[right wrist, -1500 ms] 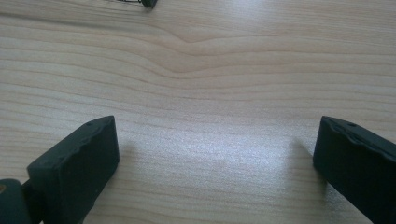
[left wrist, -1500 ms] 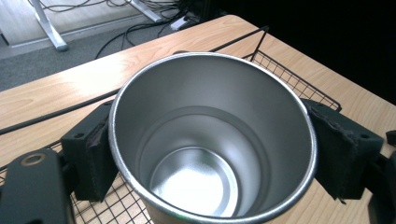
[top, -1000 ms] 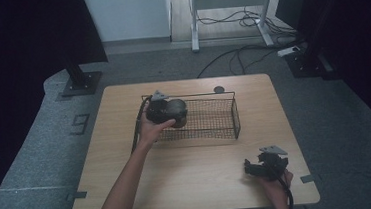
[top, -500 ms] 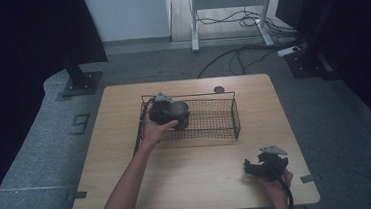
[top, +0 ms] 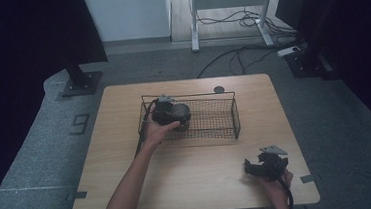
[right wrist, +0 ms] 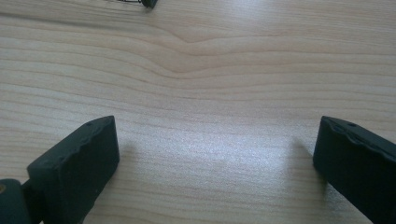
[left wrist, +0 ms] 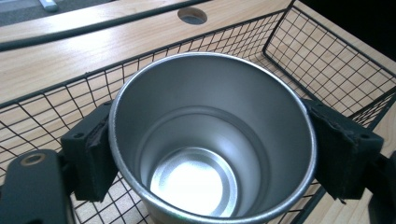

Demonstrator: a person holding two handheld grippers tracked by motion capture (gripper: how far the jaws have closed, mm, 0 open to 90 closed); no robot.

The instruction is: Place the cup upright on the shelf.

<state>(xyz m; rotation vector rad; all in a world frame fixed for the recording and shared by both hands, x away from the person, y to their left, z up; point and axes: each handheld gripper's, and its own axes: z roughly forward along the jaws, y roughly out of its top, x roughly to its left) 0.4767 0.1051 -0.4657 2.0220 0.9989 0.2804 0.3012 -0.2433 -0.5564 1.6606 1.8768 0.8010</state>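
On the pale wooden table (top: 127, 154), my left gripper (left wrist: 210, 154) clamps a shiny steel cup (left wrist: 212, 140) low inside the black wire basket (left wrist: 327, 60) while my right gripper (right wrist: 215, 163) rests open and empty; the smooth wall could slip from the pads or snag the mesh.

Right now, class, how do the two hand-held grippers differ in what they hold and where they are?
The left hand-held gripper is shut on a metal cup over the wire basket; the right hand-held gripper is open and holds nothing. The left is at the basket's left end; the right is low over the bare wooden table, near its front right corner. Both have black jaws.

Dim high view with black side edges; sharp, bright gripper views, glare inside the steel cup (left wrist: 194, 179).
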